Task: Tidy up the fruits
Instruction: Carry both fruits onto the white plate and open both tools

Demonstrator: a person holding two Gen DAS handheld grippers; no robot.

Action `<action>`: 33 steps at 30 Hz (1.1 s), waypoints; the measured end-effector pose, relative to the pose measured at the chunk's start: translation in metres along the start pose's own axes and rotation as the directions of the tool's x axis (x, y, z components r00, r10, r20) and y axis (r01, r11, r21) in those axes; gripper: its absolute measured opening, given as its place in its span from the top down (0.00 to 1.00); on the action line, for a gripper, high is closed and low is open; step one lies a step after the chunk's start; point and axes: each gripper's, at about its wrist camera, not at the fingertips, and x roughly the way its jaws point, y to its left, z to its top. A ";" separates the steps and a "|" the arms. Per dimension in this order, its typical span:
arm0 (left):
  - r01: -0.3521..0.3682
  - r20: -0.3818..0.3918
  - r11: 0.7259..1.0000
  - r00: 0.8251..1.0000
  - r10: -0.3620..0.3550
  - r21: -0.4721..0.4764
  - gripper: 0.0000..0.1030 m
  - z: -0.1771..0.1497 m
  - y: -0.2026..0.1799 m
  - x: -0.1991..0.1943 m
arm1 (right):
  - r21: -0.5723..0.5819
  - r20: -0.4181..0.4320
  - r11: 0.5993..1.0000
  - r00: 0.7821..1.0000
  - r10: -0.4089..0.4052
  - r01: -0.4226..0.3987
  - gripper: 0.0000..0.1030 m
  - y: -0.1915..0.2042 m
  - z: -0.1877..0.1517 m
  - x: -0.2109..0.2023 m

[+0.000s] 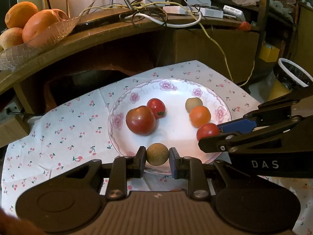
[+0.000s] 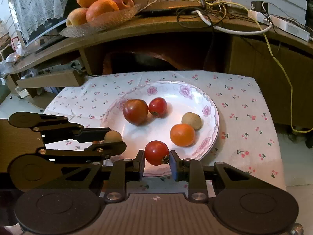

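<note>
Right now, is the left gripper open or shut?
Shut on the tan fruit: the left gripper has both pads pressed against its sides, over the plate rim.

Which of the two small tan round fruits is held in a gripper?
The tan fruit at the plate's near rim, clamped by the left gripper. The other tan fruit lies loose behind the orange fruit.
</note>
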 end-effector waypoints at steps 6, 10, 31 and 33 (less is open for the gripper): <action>-0.007 0.001 1.000 1.000 0.007 -0.009 0.69 0.001 0.002 -0.001 | 0.004 0.003 1.000 1.000 -0.001 0.001 0.70 -0.001 0.001 0.004; -0.012 0.002 1.000 1.000 0.012 -0.019 0.68 0.001 0.004 -0.002 | 0.001 0.015 1.000 1.000 -0.004 0.004 0.69 0.000 0.001 0.002; -0.035 0.035 0.999 0.999 0.036 -0.032 0.62 -0.001 0.022 -0.024 | -0.010 0.010 0.997 0.997 0.071 -0.071 0.65 0.014 -0.006 -0.018; -0.036 0.029 0.999 0.999 0.037 -0.028 0.62 -0.003 0.022 -0.026 | -0.017 0.007 0.997 0.997 0.079 -0.079 0.65 0.017 -0.007 -0.019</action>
